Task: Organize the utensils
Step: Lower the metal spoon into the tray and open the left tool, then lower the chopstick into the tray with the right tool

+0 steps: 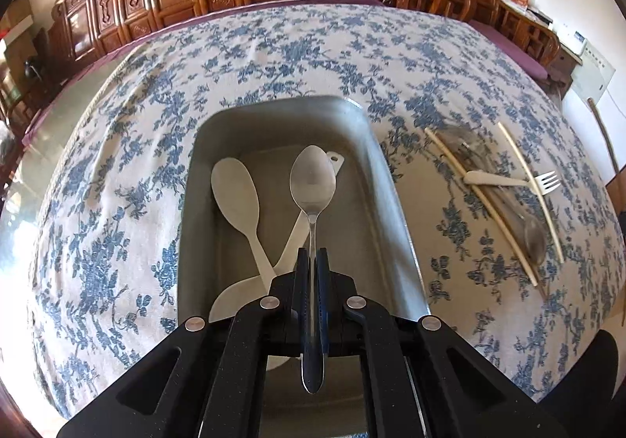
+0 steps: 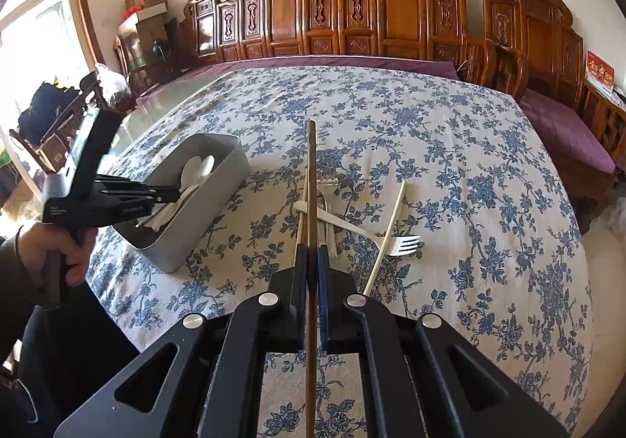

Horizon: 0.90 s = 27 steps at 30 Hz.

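My left gripper [image 1: 312, 254] is shut on a metal spoon [image 1: 313, 179] and holds it over the grey metal tray [image 1: 391, 179]. White plastic spoons [image 1: 236, 195] lie in the tray. In the right wrist view the left gripper [image 2: 172, 197] hangs over the tray [image 2: 219, 199]. My right gripper [image 2: 312, 252] is shut on a brown chopstick [image 2: 311, 172] above the table. Under it lie a white fork [image 2: 399, 242], cream chopsticks [image 2: 385, 238] and a metal utensil; these also show in the left wrist view [image 1: 504, 183].
A blue floral cloth [image 2: 450, 172] covers the table. Carved wooden chairs [image 2: 391, 7] and a purple bench [image 2: 563, 128] stand along the far and right sides. A person's hand [image 2: 74, 254] holds the left gripper.
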Available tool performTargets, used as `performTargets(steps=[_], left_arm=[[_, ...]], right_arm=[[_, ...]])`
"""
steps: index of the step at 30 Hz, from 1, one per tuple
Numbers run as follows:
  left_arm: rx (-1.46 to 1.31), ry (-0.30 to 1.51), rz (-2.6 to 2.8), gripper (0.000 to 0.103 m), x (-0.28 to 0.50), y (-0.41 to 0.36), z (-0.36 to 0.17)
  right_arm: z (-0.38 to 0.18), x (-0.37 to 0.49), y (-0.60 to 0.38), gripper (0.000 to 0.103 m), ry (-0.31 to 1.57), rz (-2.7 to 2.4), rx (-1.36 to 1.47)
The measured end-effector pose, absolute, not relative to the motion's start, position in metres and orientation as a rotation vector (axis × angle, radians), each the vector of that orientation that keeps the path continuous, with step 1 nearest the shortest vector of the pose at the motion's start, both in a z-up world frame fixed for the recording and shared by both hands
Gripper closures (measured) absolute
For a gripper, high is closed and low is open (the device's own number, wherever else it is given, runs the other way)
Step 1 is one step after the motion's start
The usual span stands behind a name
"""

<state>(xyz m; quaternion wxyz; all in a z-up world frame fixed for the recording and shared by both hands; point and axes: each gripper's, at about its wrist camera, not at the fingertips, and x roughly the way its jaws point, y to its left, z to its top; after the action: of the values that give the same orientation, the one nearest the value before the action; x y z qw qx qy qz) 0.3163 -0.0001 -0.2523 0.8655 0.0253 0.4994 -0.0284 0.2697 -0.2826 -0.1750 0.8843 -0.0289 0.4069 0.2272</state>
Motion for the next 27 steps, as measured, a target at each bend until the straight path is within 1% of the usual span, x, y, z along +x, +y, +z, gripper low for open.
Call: performTargets(steps=[11,13,15,16,27], left_arm=[[0.038,1.071,-0.074,0.099,0.324,0.001,-0.258],[0.035,1.063,-0.080,0.095,0.321,0.002,-0.253],[0.023,1.049,-0.089,0.089,0.317,0.005,-0.247],[0.019,1.040,-0.095,0.088,0.315,0.007,-0.243],[0.026,0.929,-0.097,0.087,0.279,0.052,-0.184]], right_arm=[[-0.168,0.275,-0.244,0.097,0.836,0.524,-0.056],[-0.168,0.276,-0.236,0.097,0.838,0.535,-0.057],[-0.168,0.278,-0.227,0.097,0.842,0.541,-0.058],[-0.168,0.277,-0.223,0.097,0.844,0.545,-0.059],[-0.168,0.288,-0.154,0.097,0.871,0.607,-0.048]])
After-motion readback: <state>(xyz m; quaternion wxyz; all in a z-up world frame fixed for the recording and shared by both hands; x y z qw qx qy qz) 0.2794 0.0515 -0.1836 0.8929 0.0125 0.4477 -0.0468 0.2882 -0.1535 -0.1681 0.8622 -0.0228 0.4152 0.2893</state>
